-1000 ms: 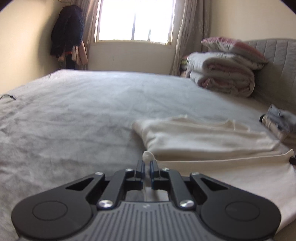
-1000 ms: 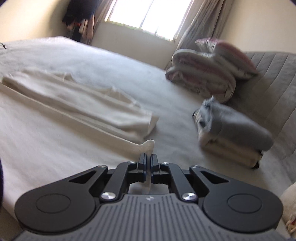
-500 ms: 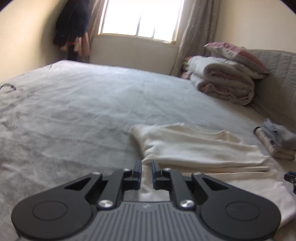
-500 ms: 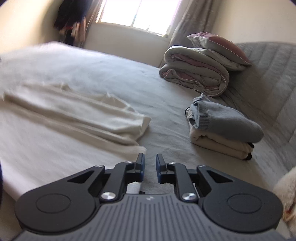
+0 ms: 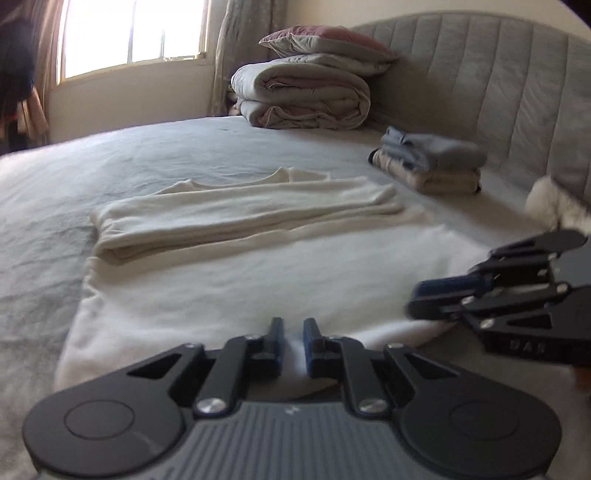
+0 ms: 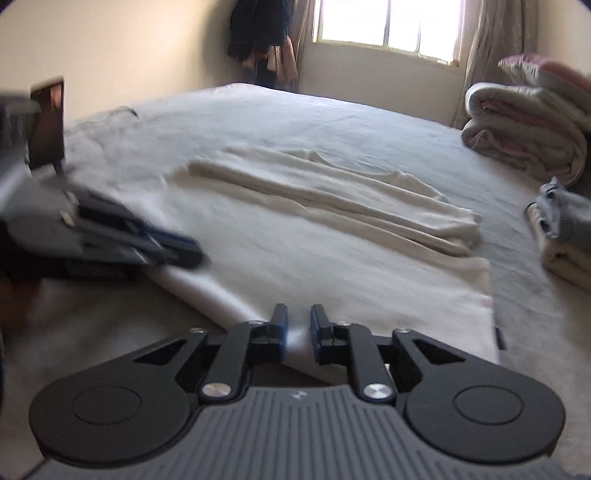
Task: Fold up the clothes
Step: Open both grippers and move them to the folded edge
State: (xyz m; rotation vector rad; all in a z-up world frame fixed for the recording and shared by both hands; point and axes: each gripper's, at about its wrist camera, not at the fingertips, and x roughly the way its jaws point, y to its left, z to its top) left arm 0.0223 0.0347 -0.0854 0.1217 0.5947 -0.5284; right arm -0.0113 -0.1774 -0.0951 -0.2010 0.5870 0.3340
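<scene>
Jaws on the left gripper (image 5: 293, 341) stand narrowly apart with the white cloth of the sweater (image 5: 236, 266) showing in the gap; whether the pads press on it cannot be told. Those of the right gripper (image 6: 298, 334) are closing, a slim gap left between them, with the sweater's near edge lying in that gap, not visibly pinched.

That cream sweater lies flat on the bed (image 5: 110, 158), its far part folded over into a long band. Both grippers sit at the sweater's near hem: the left one toward its left end, the right one toward its right end.

Beyond the sweater's right end a stack of folded clothes (image 5: 428, 166) rests near the headboard (image 5: 498, 85). Farther behind the sweater sits a rolled quilt (image 5: 306, 96) with a pillow (image 5: 325, 38) on top, beside the window (image 5: 133, 33).
</scene>
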